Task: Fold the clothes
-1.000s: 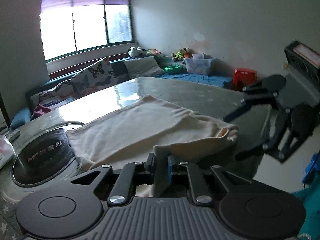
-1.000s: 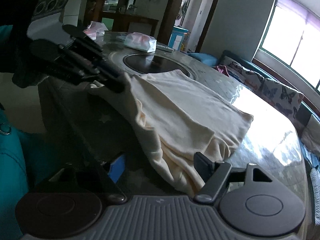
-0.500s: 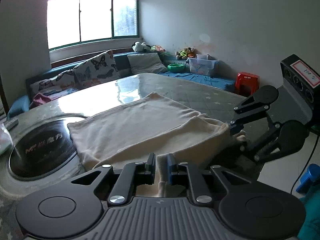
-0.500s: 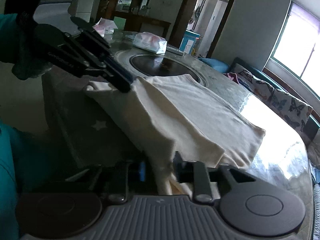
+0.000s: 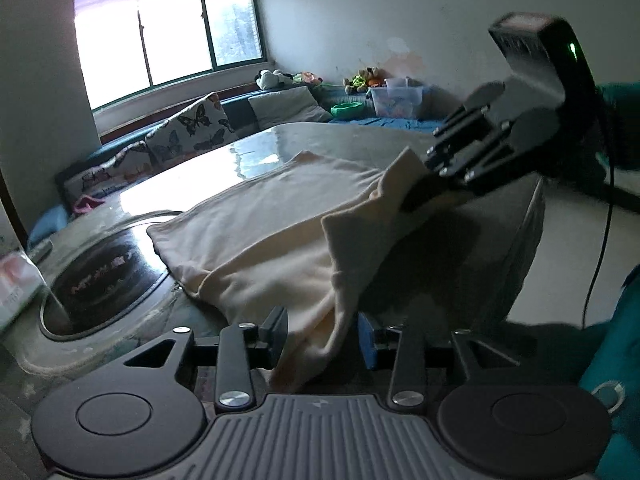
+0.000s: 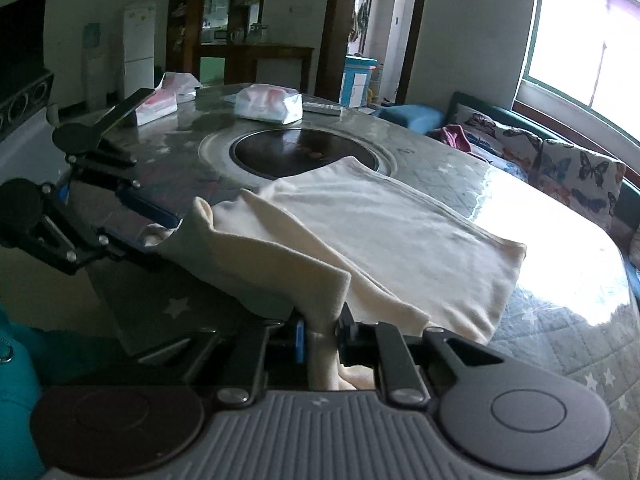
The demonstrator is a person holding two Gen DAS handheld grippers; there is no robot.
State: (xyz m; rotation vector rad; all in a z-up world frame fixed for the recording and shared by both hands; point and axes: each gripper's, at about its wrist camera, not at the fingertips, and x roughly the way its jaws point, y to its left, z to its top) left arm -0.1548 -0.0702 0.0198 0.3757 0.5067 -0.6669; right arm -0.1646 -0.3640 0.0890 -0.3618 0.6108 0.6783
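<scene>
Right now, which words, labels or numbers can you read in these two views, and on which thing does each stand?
None can be read for certain.
Round black cooktop set in the table: pale lettering, too blurred to read.
Tissue pack: no legible print.
Box at the left edge: small print, too small to read.

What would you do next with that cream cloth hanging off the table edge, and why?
Probably lift the near edge and carry it forward over the rest. The right gripper is closing on a bunched corner of the cream garment, but the left gripper is opening, with cloth loose between its fingers, so it likely needs to re-grip first. Most of the garment already lies flat on the table.
</scene>
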